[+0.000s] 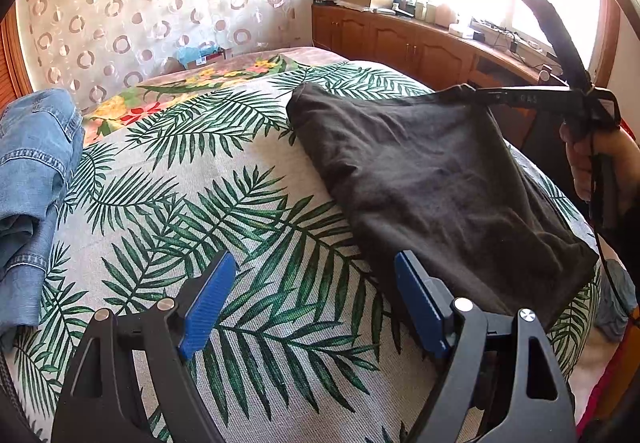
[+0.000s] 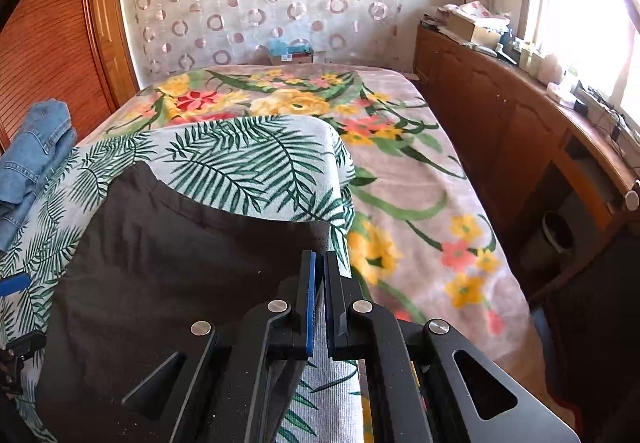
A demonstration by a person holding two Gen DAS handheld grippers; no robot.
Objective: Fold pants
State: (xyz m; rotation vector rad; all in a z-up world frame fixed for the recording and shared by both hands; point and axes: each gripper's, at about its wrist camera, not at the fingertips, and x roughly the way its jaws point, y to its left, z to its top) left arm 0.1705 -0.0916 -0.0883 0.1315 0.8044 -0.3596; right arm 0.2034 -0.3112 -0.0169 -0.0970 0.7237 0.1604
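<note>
Dark grey-black pants (image 1: 448, 179) lie folded on the palm-leaf cloth on the bed; they also show in the right wrist view (image 2: 180, 275). My left gripper (image 1: 312, 295) is open and empty, hovering over the cloth just left of the pants' near edge, its right pad next to the fabric. My right gripper (image 2: 320, 263) is shut on the far right corner of the pants and lifts it slightly off the bed. It also shows in the left wrist view (image 1: 476, 91), pinching that raised corner. The near end of the pants is hidden behind my fingers.
Folded blue jeans (image 1: 36, 171) sit at the left edge of the bed, also in the right wrist view (image 2: 36, 151). A flowered blanket (image 2: 400, 171) covers the far and right part of the bed. Wooden cabinets (image 1: 400, 39) with clutter run along the right under a bright window.
</note>
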